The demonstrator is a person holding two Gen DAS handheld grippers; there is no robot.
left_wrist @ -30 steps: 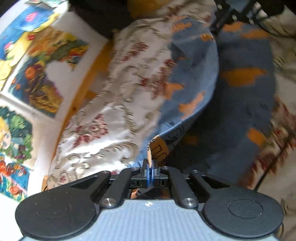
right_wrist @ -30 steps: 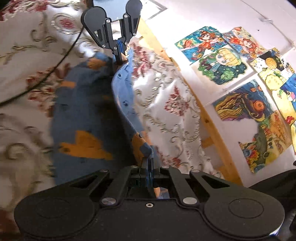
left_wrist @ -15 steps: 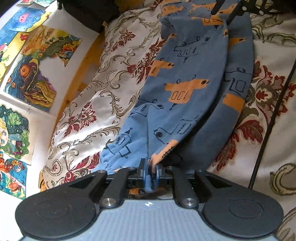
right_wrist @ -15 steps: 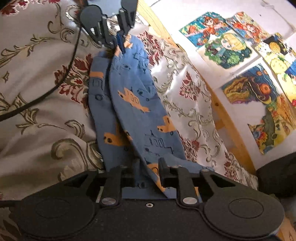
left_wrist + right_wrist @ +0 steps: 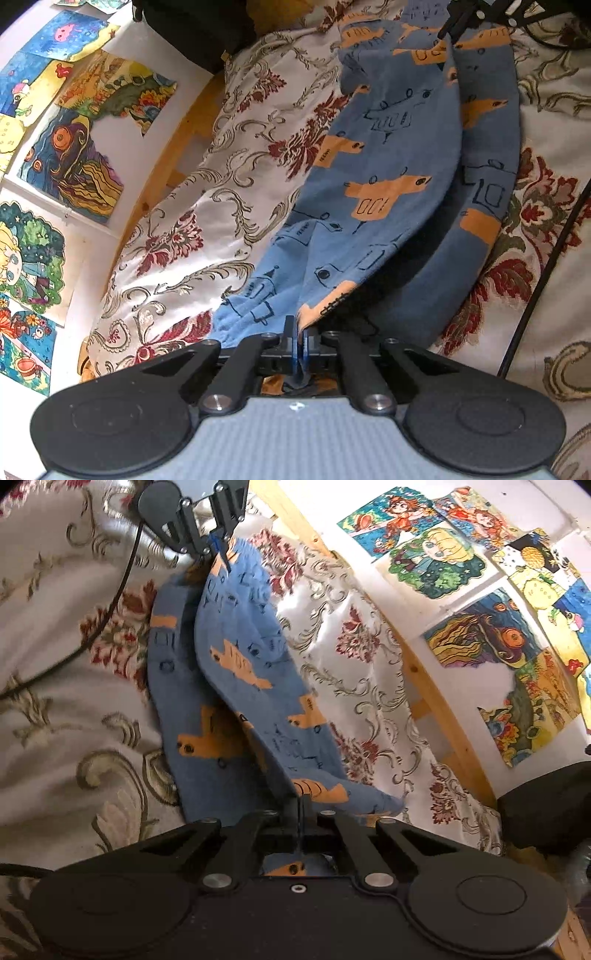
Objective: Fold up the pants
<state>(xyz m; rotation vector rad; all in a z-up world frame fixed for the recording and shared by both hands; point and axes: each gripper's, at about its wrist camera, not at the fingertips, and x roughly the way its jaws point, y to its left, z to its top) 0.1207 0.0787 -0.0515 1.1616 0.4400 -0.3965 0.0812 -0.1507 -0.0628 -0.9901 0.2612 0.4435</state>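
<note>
Blue pants [image 5: 388,177] printed with orange shapes stretch lengthwise over a floral bedspread [image 5: 207,221]. My left gripper [image 5: 297,332] is shut on one end of the upper leg. At the far end, the right gripper [image 5: 448,31] pinches the fabric. From the right wrist view the pants [image 5: 236,672] run away from my right gripper [image 5: 300,812], shut on the cloth edge, towards the left gripper [image 5: 219,550], which grips the other end. The upper leg arches over the lower leg lying flat.
A wooden bed rail [image 5: 436,701] and a white wall with colourful drawings [image 5: 498,635] border the bedspread. A black cable [image 5: 543,273] crosses the cover beside the pants. A dark object [image 5: 192,29] sits near the rail.
The lifted leg has come down and stretched out over the lower leg. The two grippers have drawn apart, pulling the fabric straight along the bed.
</note>
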